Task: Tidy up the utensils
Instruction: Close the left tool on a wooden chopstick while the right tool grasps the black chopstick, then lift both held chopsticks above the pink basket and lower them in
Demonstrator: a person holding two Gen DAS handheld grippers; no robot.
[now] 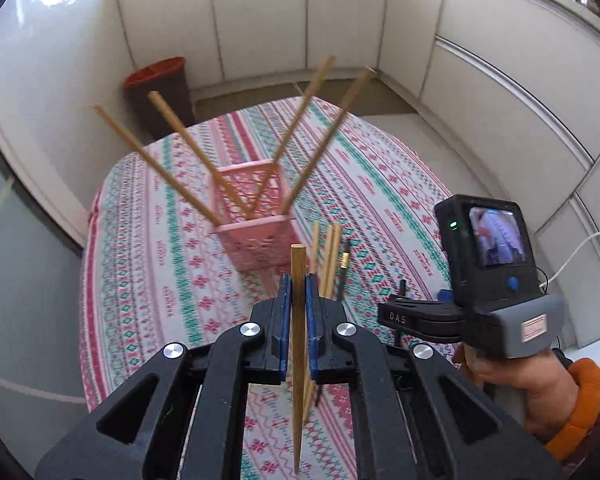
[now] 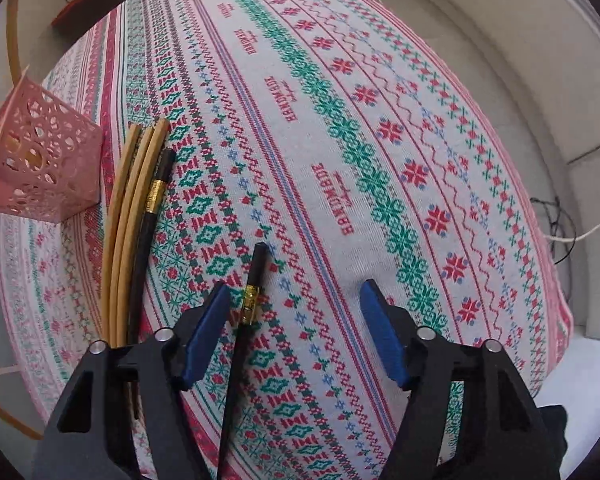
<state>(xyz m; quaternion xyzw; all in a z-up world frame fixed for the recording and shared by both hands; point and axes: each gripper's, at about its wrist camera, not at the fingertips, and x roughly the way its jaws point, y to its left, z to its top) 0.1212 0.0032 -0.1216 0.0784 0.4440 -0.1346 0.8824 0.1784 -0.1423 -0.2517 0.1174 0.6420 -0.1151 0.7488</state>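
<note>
My left gripper (image 1: 299, 284) is shut on a light wooden chopstick (image 1: 298, 380), which stands upright between the blue pads above the table. Ahead stands a pink lattice basket (image 1: 256, 220) with several wooden chopsticks (image 1: 180, 148) fanned out of it. My right gripper (image 2: 295, 285) points down at the table, open. A black chopstick with a gold band (image 2: 252, 284) lies on the cloth between its jaws, close to the left pad (image 2: 206, 334), untouched. Left of it lie three wooden chopsticks (image 2: 126, 220) and another black one (image 2: 152, 204), beside the basket (image 2: 48, 168).
A patterned red, green and white tablecloth (image 2: 380, 140) covers the table. A dark bin with a red rim (image 1: 158, 80) stands behind the table's far corner. White panelled walls enclose the space. A cable (image 2: 560, 232) runs off the right edge. A hand (image 1: 512, 380) holds the right unit.
</note>
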